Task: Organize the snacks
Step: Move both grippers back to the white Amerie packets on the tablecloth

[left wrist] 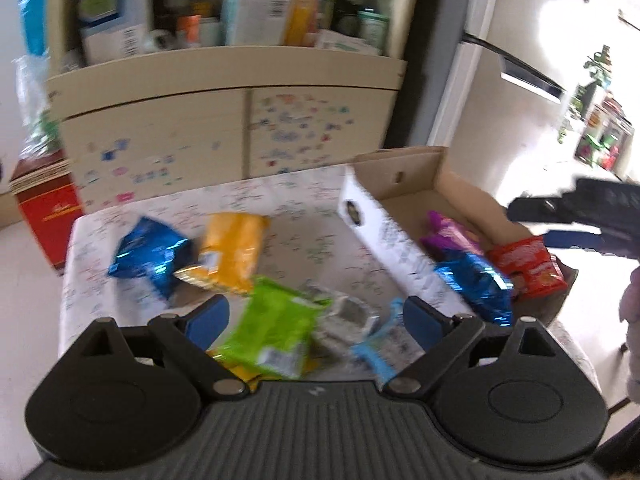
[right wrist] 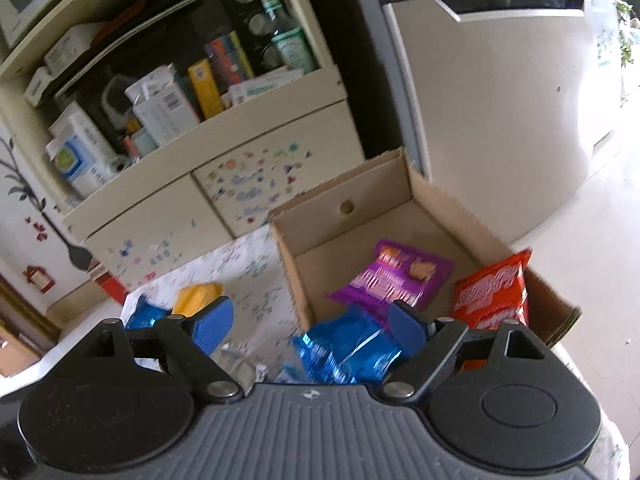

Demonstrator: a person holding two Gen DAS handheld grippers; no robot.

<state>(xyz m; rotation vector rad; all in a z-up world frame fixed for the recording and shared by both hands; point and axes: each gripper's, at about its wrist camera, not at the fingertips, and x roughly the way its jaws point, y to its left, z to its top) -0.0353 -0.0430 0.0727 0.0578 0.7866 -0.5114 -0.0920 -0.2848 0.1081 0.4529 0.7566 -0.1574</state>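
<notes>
A cardboard box (left wrist: 400, 176) (right wrist: 360, 184) stands at the table's right. In it lie a purple packet (left wrist: 448, 236) (right wrist: 394, 280), a red packet (left wrist: 528, 266) (right wrist: 494, 292) and a shiny blue packet (left wrist: 476, 284) (right wrist: 344, 354). On the table lie a blue packet (left wrist: 148, 254), an orange packet (left wrist: 232, 252) (right wrist: 198, 298), a green packet (left wrist: 276, 328), a clear wrapper (left wrist: 344, 320) and a light blue packet (left wrist: 380, 340). My left gripper (left wrist: 316, 314) is open above the green packet. My right gripper (right wrist: 310, 326) is open over the box's near end; it shows in the left wrist view (left wrist: 560, 216).
A cream cabinet (left wrist: 224, 120) (right wrist: 180, 196) with stickered drawers and a crowded shelf stands behind the table. A red box (left wrist: 48, 208) sits on the floor at the left. A white fridge (right wrist: 500, 80) stands at the right. The tablecloth (left wrist: 304, 216) is patterned.
</notes>
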